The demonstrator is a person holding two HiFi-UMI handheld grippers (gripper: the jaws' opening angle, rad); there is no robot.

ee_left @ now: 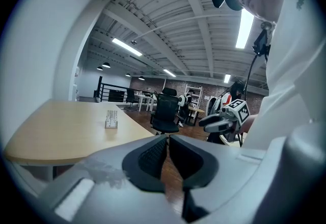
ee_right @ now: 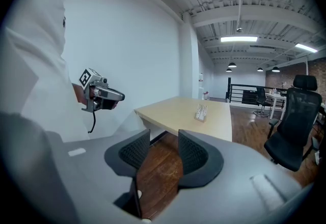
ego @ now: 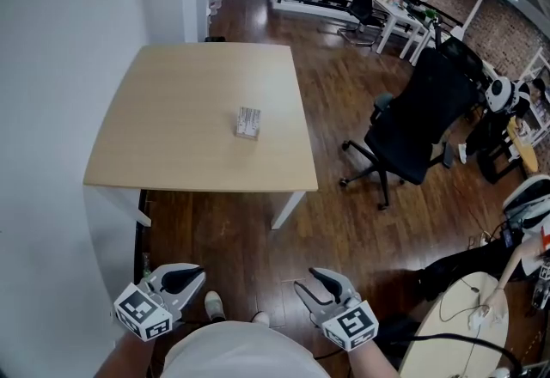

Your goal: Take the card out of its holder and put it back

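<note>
Though indistinct overhead, right gripper [ee_right: 163, 141] fingers [ee_right: 133, 152] apart.

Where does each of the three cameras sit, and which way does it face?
Head view: on the head, steeply down at the table and card holder; left gripper, right gripper, torso below.
Left gripper view: on that gripper, along shut jaws toward the table; right gripper, torso show.
Right gripper view: on that gripper, along open empty jaws toward the table; left gripper shows.
Shared: table, card holder.

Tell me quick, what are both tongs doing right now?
Left tongs: shut, nothing between them.
Right tongs: open, empty.
</note>
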